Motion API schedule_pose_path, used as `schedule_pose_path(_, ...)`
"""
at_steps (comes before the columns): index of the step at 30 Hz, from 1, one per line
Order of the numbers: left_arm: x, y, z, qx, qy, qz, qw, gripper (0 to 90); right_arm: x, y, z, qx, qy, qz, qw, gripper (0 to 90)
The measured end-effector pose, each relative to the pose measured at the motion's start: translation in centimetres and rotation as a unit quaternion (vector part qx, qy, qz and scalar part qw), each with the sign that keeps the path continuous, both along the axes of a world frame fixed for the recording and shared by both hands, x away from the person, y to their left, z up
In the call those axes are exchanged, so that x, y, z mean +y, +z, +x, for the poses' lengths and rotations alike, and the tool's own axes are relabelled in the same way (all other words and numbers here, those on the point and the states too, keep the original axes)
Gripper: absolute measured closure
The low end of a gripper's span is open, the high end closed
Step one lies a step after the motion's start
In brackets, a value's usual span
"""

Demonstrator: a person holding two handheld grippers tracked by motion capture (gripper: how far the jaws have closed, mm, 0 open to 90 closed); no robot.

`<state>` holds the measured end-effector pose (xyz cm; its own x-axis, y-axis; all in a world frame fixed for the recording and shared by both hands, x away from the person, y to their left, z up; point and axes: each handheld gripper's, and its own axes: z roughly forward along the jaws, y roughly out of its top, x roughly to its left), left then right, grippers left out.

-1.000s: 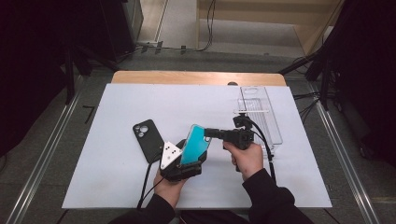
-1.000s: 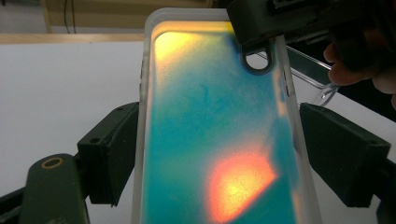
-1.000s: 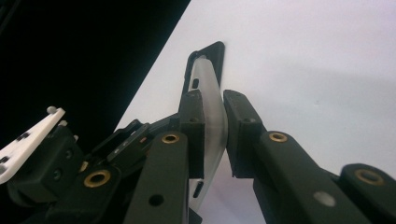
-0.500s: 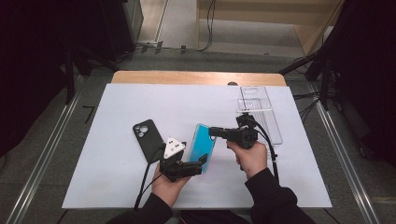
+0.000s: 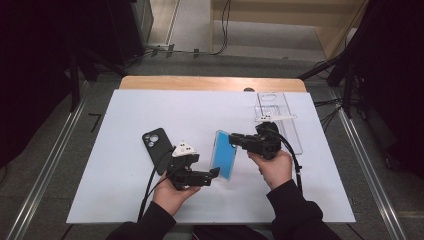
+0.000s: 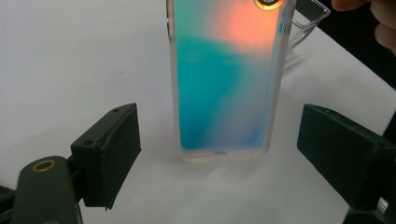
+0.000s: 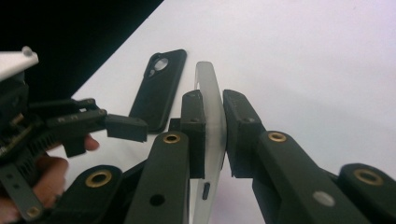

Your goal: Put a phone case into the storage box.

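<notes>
White table mat [image 5: 125,150] amid dark surroundings; left gripper [image 5: 216,172] open, right gripper [image 5: 234,140] clamping turquoise phone case [image 5: 223,156].

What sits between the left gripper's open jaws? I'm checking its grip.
The blue-orange iridescent phone case, untouched by the left gripper, in the left gripper view.

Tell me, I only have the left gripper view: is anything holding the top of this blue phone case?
Observer: Yes, the right gripper is shut on the blue phone case, pads clamping its edge.
Operator: Are my left jaws touching it?
Observer: No. From the high view, the left gripper is open, just short of the case's lower end.
Operator: Anything else nearby?
Observer: A black phone case lies flat on the table beyond the left hand, and a clear case lies beyond the right hand.
</notes>
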<state>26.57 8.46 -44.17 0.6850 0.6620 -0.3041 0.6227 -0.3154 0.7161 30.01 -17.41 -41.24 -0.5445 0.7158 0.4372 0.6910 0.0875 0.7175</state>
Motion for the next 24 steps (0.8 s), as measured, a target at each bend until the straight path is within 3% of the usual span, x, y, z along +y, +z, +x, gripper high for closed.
schedule_pose_path(1,0.1,0.1,0.1,0.007,-0.001,0.008,0.9999,13.5,-0.1,0.0,0.0,-0.003,0.001,0.0,1.0,77.3)
schedule_pose_path(3,0.3,0.2,0.1,0.001,-0.001,0.02,0.9998,13.6,-0.3,0.2,0.0,-0.005,0.004,0.0,1.0,77.3)
schedule_pose_path(13,1.1,0.7,1.5,0.052,-0.036,0.015,0.9979,17.1,-1.2,0.3,-0.1,-0.034,0.036,-0.003,0.9988,77.3)
schedule_pose_path(15,1.2,1.0,1.8,0.052,-0.033,0.022,0.9979,18.3,-1.4,0.3,-0.2,-0.038,0.04,-0.004,0.9985,77.3)
schedule_pose_path(19,1.5,1.3,2.4,0.06,-0.052,0.016,0.9967,21.6,-1.6,0.3,-0.3,-0.045,0.049,-0.008,0.9978,77.2)
schedule_pose_path(24,1.5,1.4,2.7,0.051,-0.088,0.025,0.9945,24.0,-1.8,0.3,-0.4,-0.05,0.06,-0.004,0.9969,77.2)
